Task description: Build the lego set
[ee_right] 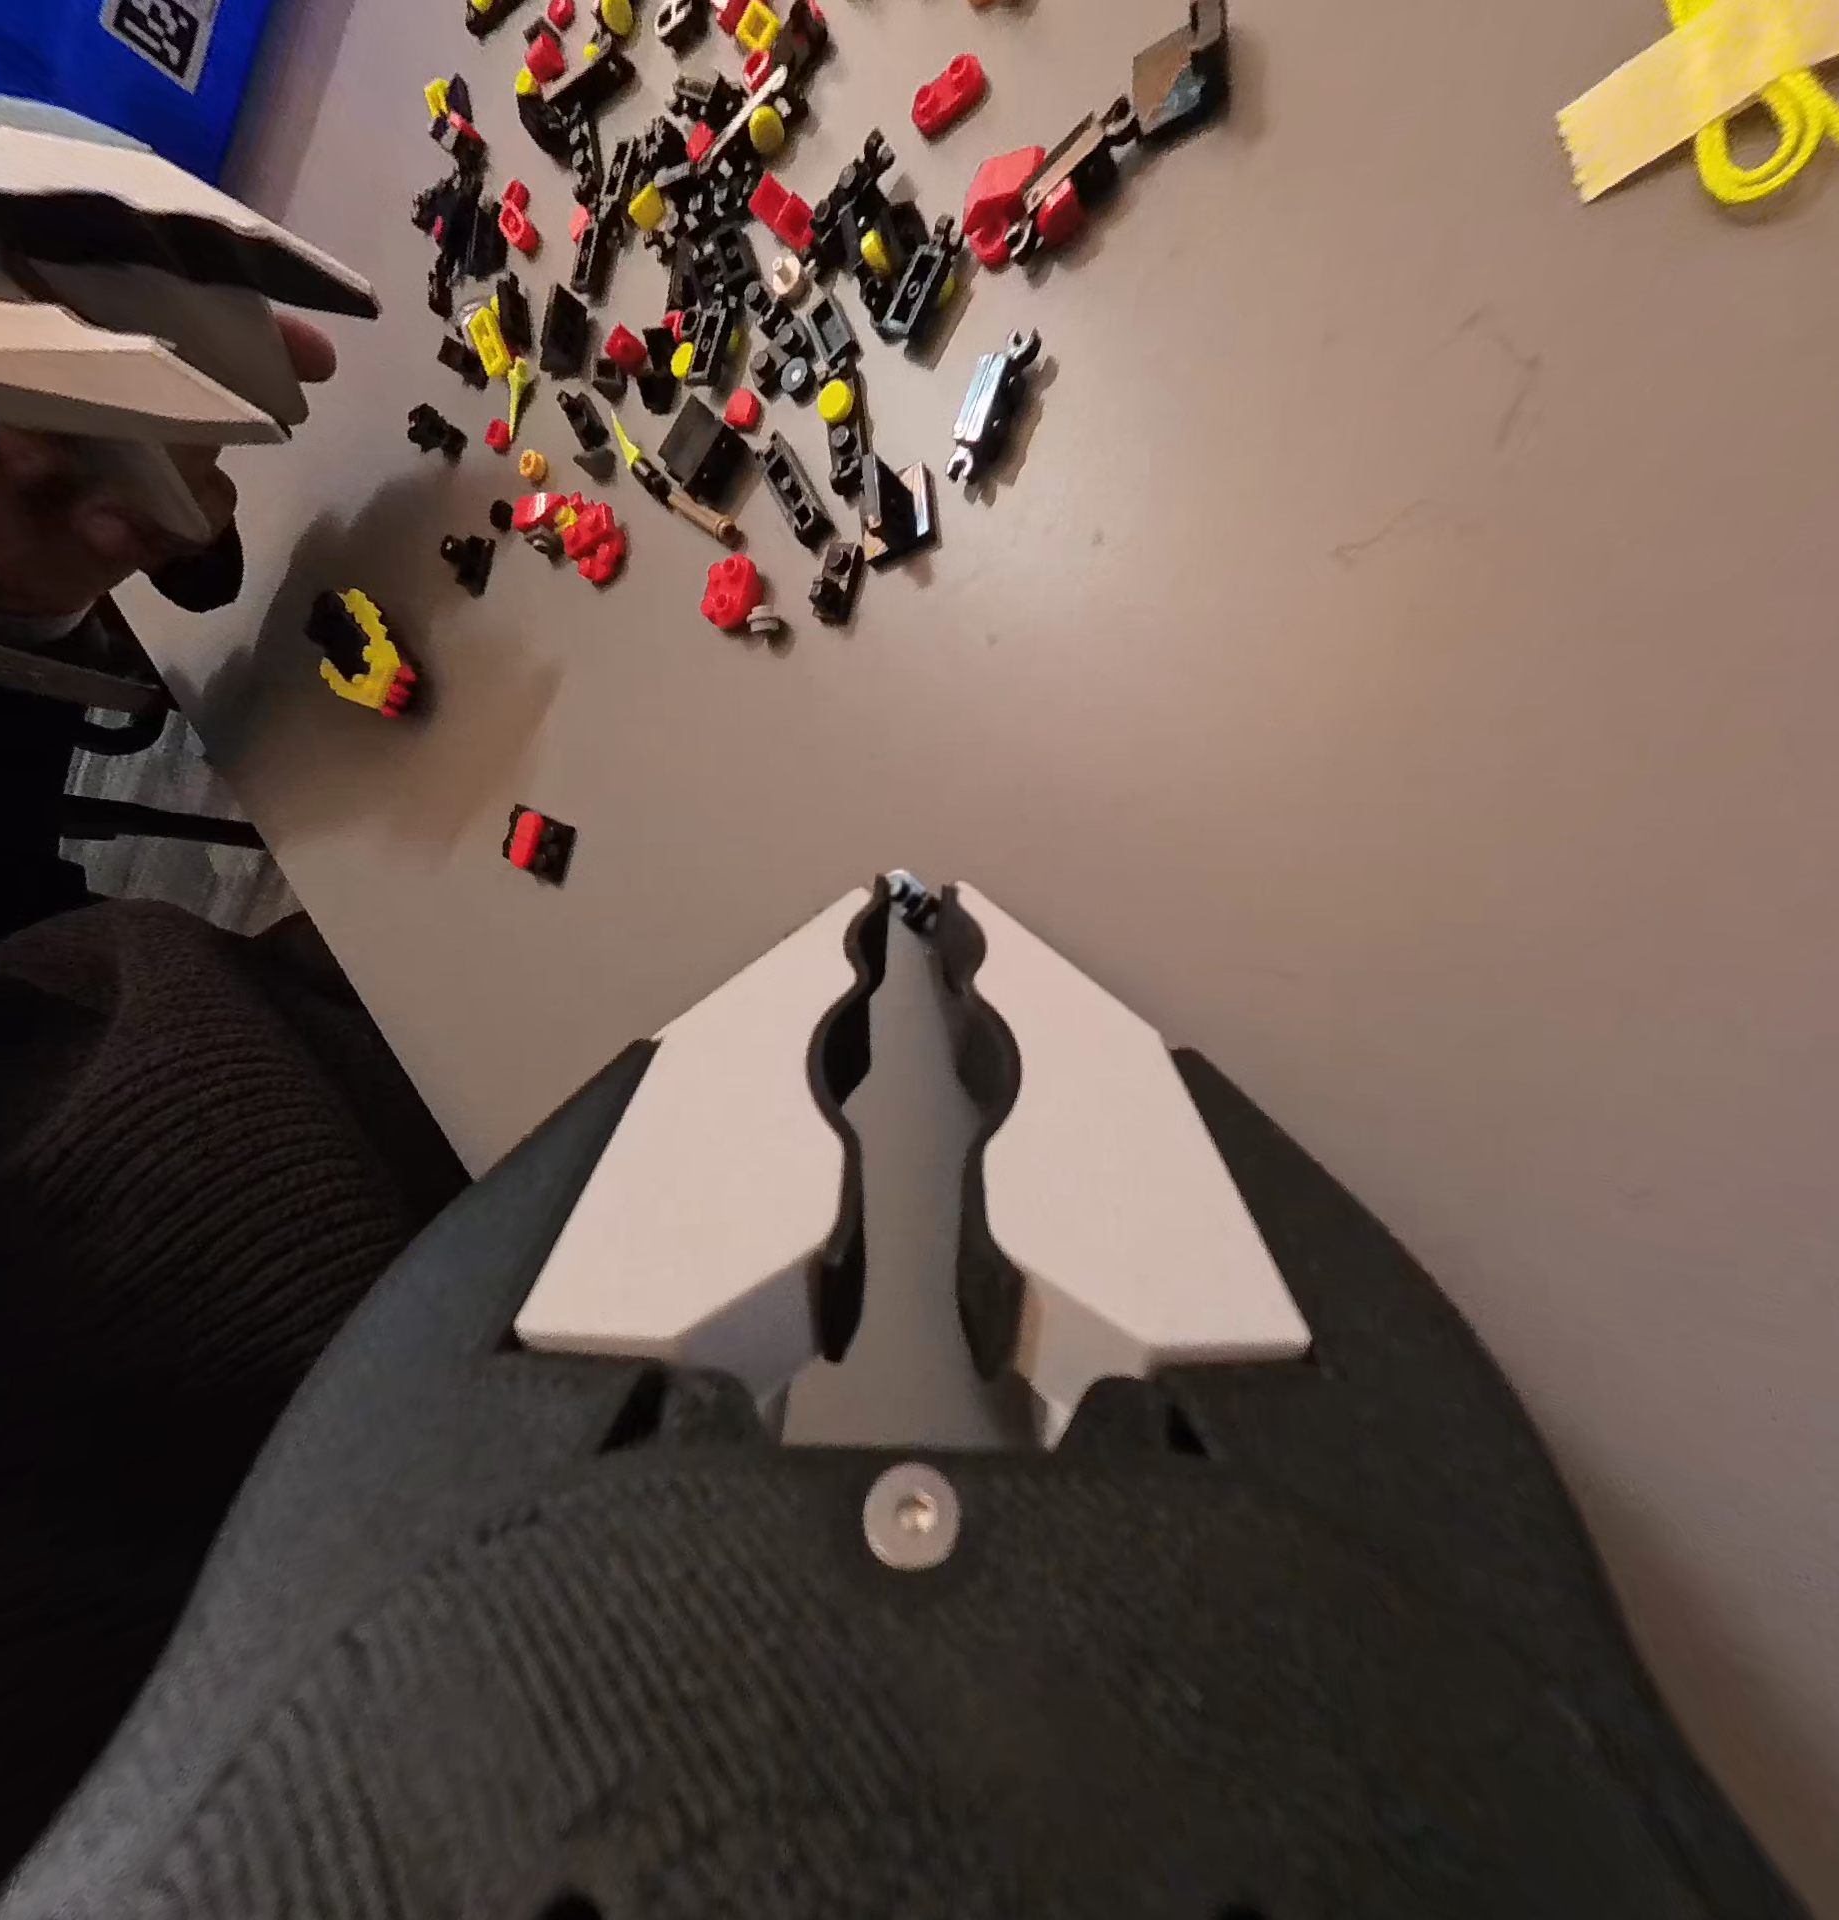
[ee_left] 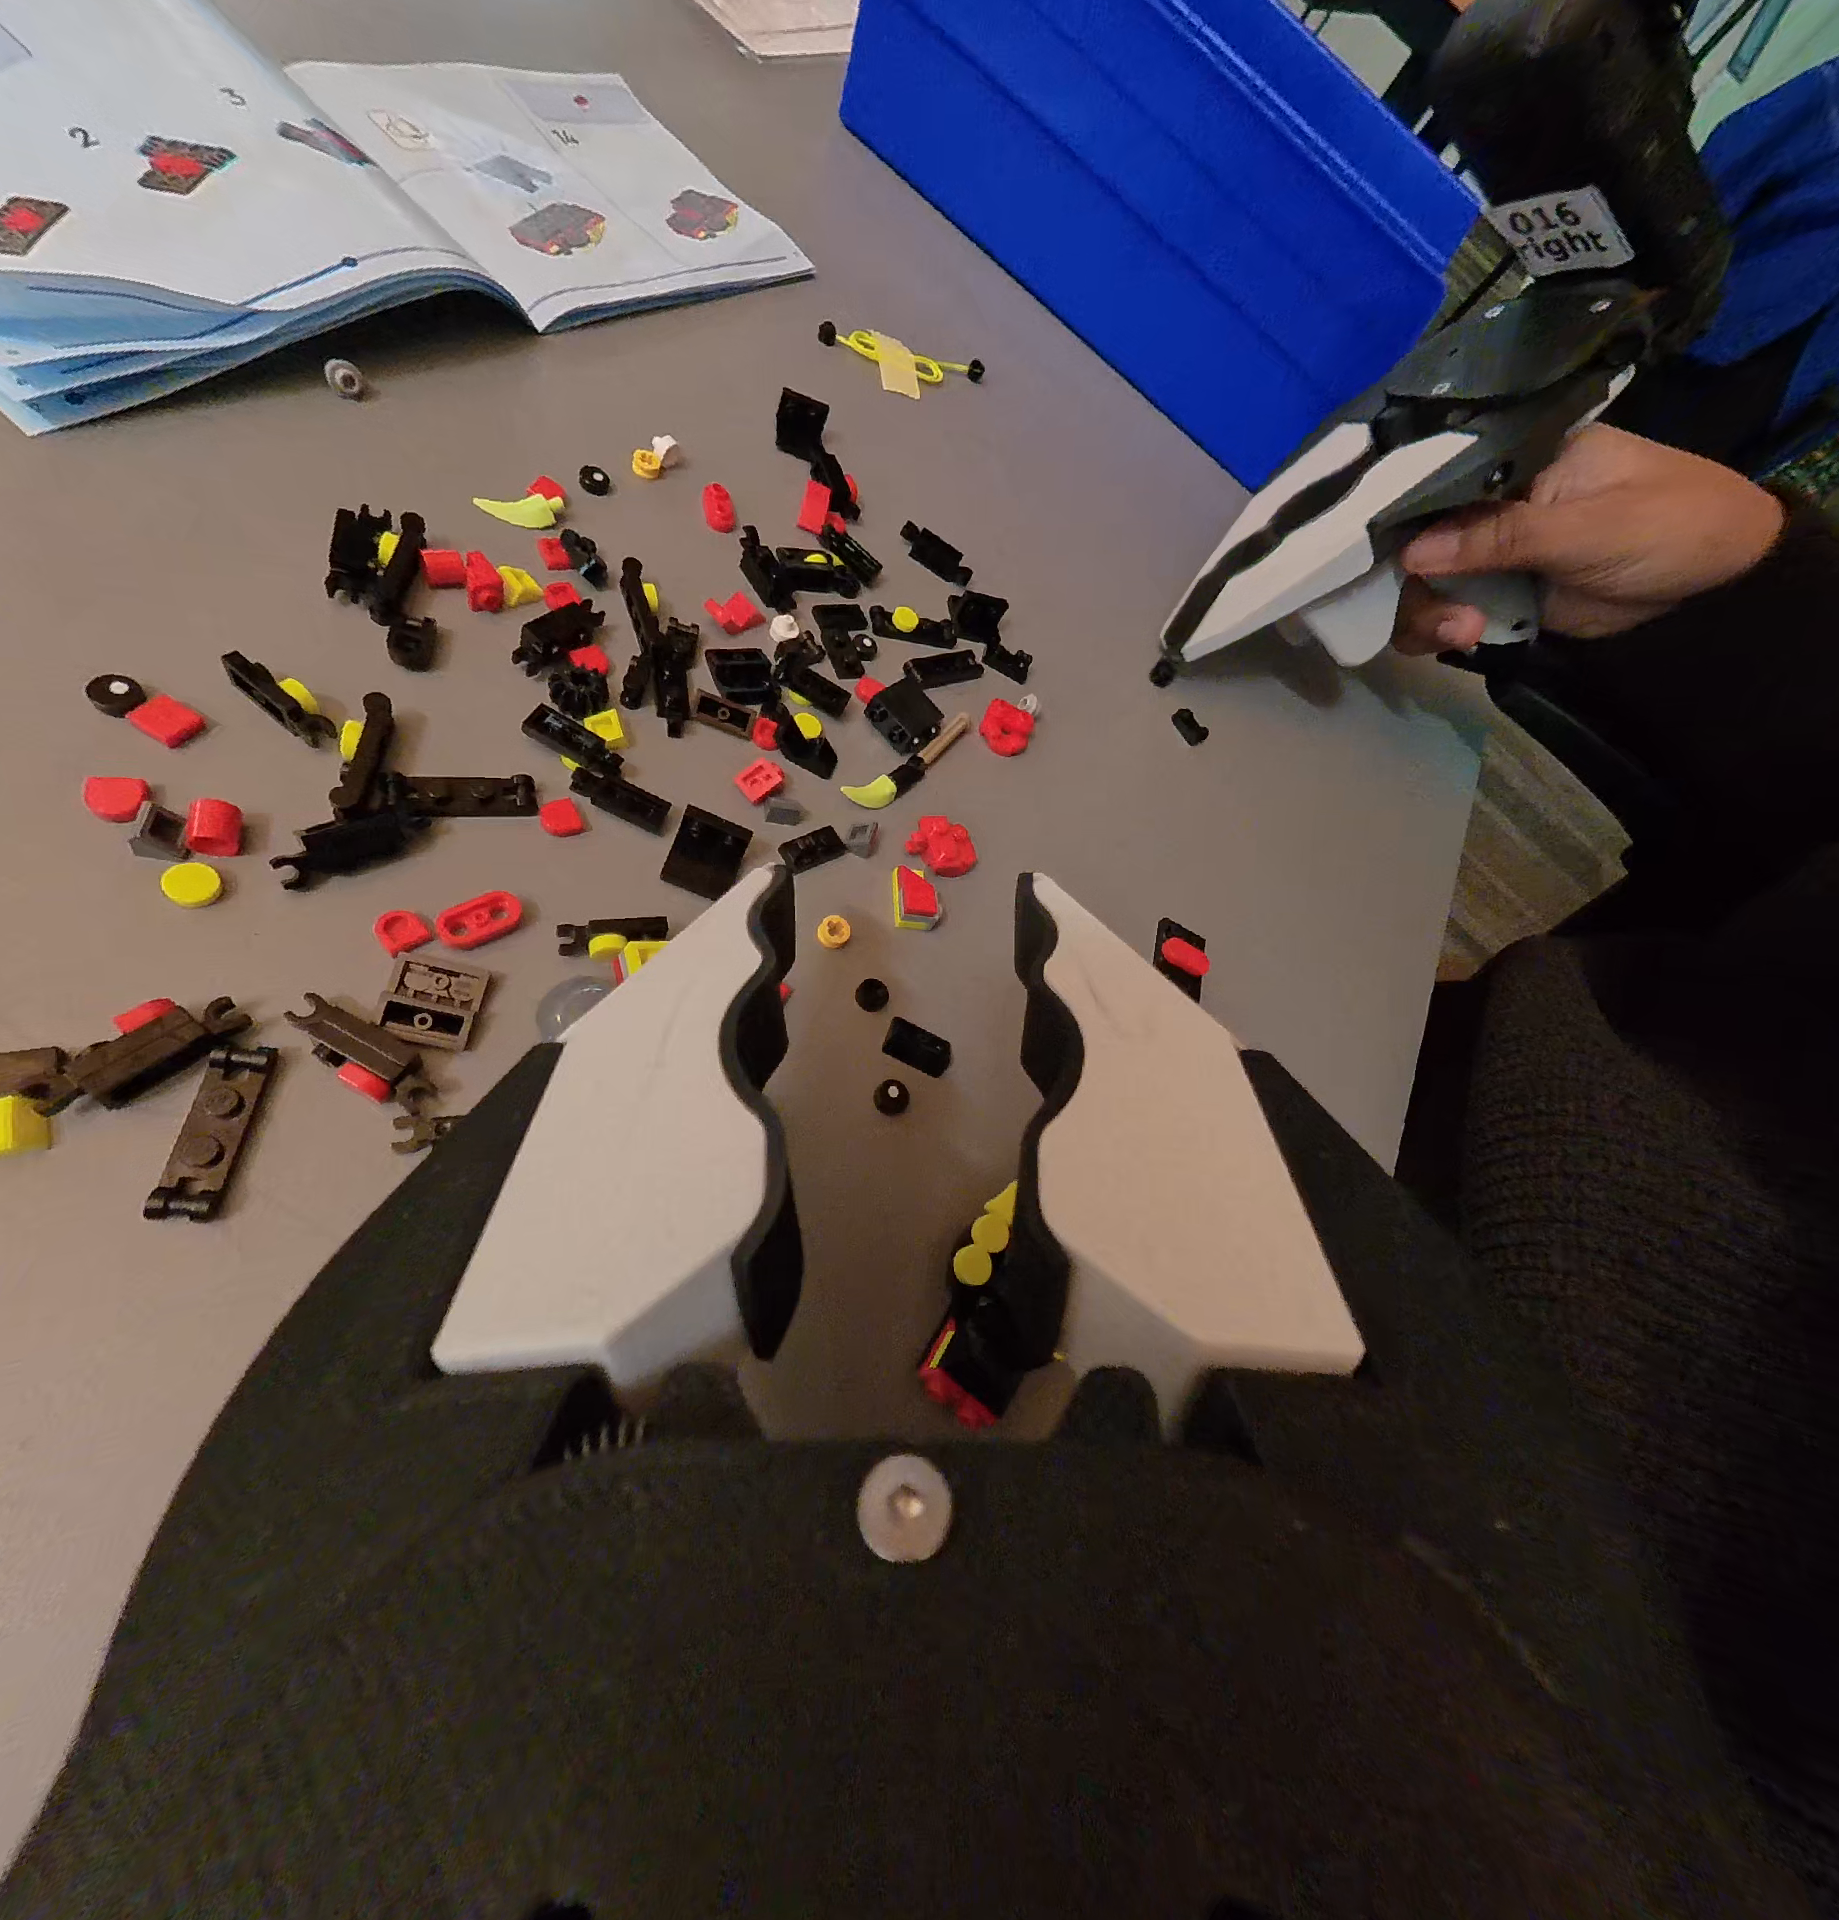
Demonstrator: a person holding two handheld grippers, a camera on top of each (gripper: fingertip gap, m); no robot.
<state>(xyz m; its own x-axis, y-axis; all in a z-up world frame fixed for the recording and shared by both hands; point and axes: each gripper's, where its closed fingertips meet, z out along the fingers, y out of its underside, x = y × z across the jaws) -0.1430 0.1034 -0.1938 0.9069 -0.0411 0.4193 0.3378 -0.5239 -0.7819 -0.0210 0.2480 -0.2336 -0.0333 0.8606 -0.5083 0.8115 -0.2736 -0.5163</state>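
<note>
My right gripper [ee_right: 915,896] is shut on a small black piece [ee_right: 917,906] at its fingertips, just above the grey table [ee_right: 1310,727]. The left wrist view shows it [ee_left: 1167,665] low near the table's right edge, with the black piece at its tip. My left gripper [ee_left: 904,883] is open and holds nothing. It hovers over a small orange-yellow round piece [ee_left: 834,930] and a few small black pieces [ee_left: 915,1044] lying on the table. A black, yellow and red assembly [ee_right: 359,655] lies on the table under the left gripper [ee_right: 323,364].
A scatter of black, red and yellow bricks [ee_left: 634,665] covers the table's middle. An open instruction booklet [ee_left: 375,197] lies far left and a blue bin [ee_left: 1154,208] stands far right. A yellow string with tape [ee_right: 1725,94] and a black plate with a red piece [ee_right: 539,842] lie apart. The grippers' ends are close to 20 centimeters from one another.
</note>
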